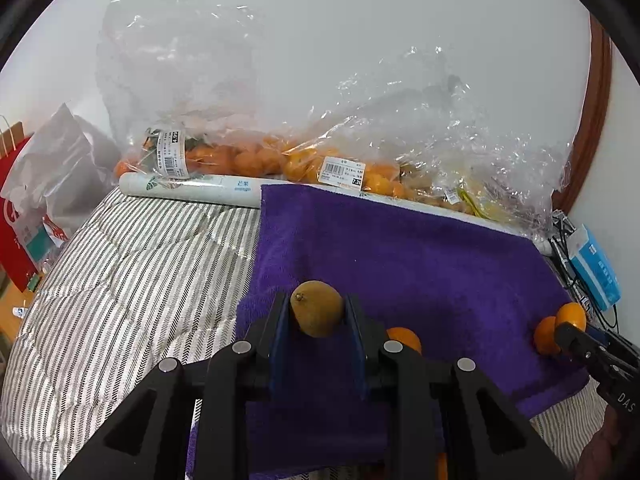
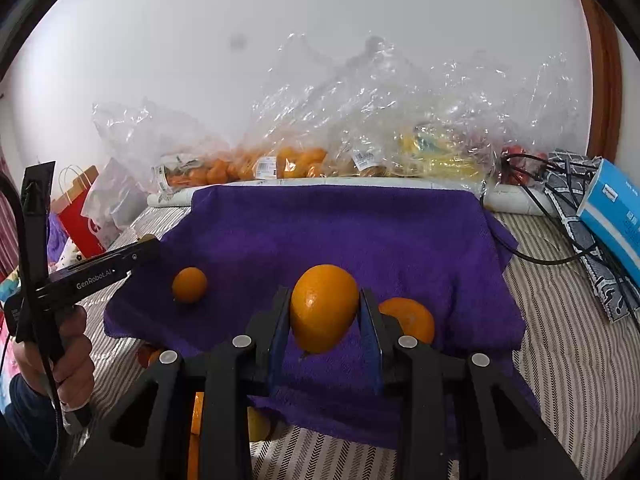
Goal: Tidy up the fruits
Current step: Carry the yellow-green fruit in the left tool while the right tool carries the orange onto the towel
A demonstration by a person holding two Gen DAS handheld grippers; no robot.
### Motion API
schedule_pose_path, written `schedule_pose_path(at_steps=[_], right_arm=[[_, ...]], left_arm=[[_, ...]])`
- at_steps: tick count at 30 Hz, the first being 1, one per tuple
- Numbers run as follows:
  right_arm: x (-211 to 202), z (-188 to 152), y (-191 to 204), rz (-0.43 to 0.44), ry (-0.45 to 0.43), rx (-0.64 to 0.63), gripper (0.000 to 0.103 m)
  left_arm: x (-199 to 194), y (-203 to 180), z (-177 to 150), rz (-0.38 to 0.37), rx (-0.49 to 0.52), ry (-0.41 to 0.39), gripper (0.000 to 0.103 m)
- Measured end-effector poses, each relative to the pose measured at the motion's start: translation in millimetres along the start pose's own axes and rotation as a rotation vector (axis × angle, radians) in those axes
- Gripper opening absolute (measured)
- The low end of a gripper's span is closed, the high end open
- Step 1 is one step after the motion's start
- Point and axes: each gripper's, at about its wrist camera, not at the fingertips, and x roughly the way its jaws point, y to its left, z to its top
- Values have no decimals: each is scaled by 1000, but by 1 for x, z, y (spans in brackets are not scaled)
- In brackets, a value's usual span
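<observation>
1. While both hands hang over the purple terry towel [image 2: 360, 232] spread on the striped grey-and-white quilt [image 1: 120, 280], each tool carries one fruit.
2. Left gripper [image 1: 316, 312]: blue-padded black fingers clenched on a dull brownish-green oval fruit [image 1: 318, 306], stem end at 9 o'clock; held above the towel's near-left part.
3. Right gripper [image 2: 325, 308]: fingers clamped on a glossy round orange [image 2: 324, 306], above the towel's near edge.
4. Already on the towel: a small orange [image 2: 190, 284] at 9 o'clock of the held orange, well apart; a larger orange [image 2: 412, 318] at 3 o'clock, just beside the right finger.
5. Stock: clear crinkled plastic bags of oranges [image 2: 296, 164] at 12 o'clock along the wall, behind a white paper roll [image 1: 192, 190].
6. Judged risks:
 - round fruit set on the soft, sloping towel may roll toward 6 o'clock and off the edge, where other fruit seems already to lie below;
 - lowering the right orange may nudge the neighbour at 3 o'clock;
 - the oval fruit sits gripped only by its middle, so it could twist or slip on release.
</observation>
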Motion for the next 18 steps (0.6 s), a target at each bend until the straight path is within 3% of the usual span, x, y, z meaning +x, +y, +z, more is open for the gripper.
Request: schedule_pose_path(at_steps=[18], right_arm=[[9,-7,11,-41,22,-71,33]], left_arm=[[6,-4,-4,2,17,33,26]])
